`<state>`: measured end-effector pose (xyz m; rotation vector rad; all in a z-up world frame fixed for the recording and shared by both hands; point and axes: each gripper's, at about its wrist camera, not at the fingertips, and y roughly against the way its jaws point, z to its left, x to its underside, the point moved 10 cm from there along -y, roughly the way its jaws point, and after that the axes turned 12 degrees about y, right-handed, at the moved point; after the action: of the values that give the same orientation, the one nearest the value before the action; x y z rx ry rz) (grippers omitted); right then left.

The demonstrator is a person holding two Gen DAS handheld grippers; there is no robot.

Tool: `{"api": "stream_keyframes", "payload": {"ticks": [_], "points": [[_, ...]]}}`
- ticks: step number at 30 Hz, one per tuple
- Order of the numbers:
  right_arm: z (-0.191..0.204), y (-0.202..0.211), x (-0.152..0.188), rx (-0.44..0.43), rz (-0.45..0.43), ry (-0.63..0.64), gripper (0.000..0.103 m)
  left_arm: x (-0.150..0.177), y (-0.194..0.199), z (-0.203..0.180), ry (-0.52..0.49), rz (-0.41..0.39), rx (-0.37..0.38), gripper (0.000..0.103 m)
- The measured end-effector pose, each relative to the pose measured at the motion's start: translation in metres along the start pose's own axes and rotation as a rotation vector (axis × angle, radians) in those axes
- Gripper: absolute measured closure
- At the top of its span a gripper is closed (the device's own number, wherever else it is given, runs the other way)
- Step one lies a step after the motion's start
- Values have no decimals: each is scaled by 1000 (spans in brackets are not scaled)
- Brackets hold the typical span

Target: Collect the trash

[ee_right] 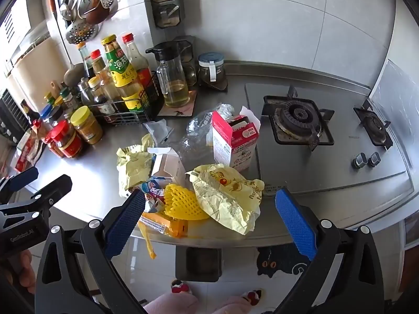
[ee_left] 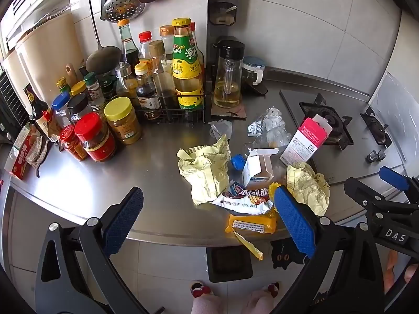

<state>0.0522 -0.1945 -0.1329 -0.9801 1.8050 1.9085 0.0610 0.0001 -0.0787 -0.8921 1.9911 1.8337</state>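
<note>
Trash is heaped on the steel counter [ee_right: 86,178] near its front edge: crumpled yellow wrappers [ee_right: 230,198], a yellow foam net [ee_right: 183,204], a pink carton [ee_right: 233,141], a white carton [ee_left: 258,167], and an orange packet [ee_left: 251,222] overhanging the edge. The left gripper [ee_left: 209,219] is held released, with the snack wrapper [ee_left: 243,198] at its 1 o'clock. The right gripper [ee_right: 209,219] is spread wide, the yellow wrapper seen at its 12 o'clock. A gas hob [ee_right: 298,123] is seen at 2 o'clock.

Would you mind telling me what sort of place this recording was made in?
Most likely a home kitchen: a black gas hob burner is set into the stainless steel counter, sauce and seasoning bottles in a black wire rack crowd the corner, and a perforated metal skimmer spoon hangs on the tiled wall.
</note>
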Motion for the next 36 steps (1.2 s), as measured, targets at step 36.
{"api": "stream_keyframes", "payload": {"ticks": [36], "points": [[1,8,-11,-8,-10,6,3,-7,3,-7,0,5,-1,8]]}}
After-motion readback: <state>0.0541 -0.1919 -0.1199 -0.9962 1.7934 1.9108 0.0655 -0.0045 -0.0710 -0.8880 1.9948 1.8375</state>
